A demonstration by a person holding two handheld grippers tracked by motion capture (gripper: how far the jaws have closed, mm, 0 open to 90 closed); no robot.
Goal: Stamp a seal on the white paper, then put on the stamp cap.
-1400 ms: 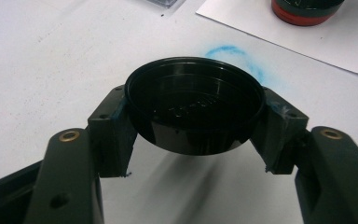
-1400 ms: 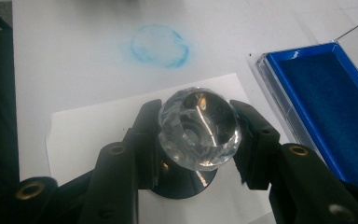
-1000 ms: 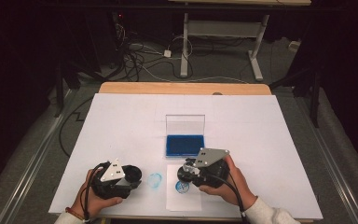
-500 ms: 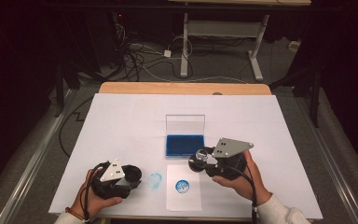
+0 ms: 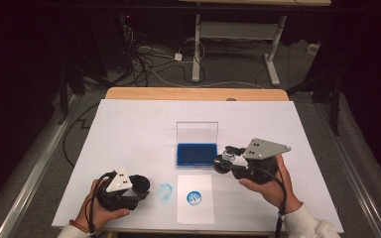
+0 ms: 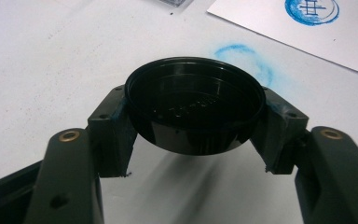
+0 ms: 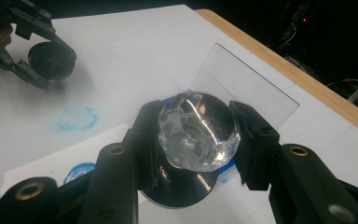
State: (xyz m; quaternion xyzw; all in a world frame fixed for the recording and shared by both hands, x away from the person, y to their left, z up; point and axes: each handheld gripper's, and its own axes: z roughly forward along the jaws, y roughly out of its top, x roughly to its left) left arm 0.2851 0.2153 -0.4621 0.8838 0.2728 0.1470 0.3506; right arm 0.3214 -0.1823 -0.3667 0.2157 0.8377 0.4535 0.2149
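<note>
While its clear lid [image 5: 197, 133] stands open, the ink pad case [image 5: 196, 154] holds blue ink.

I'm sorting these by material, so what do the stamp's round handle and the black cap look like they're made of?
The stamp's handle, clamped in the right gripper, looks like clear faceted acrylic or glass: see-through with bright glints. Which of the two is unclear. The black cap, gripped by the left gripper, looks like glossy moulded plastic: it shows smooth reflections and raised lettering inside.
</note>
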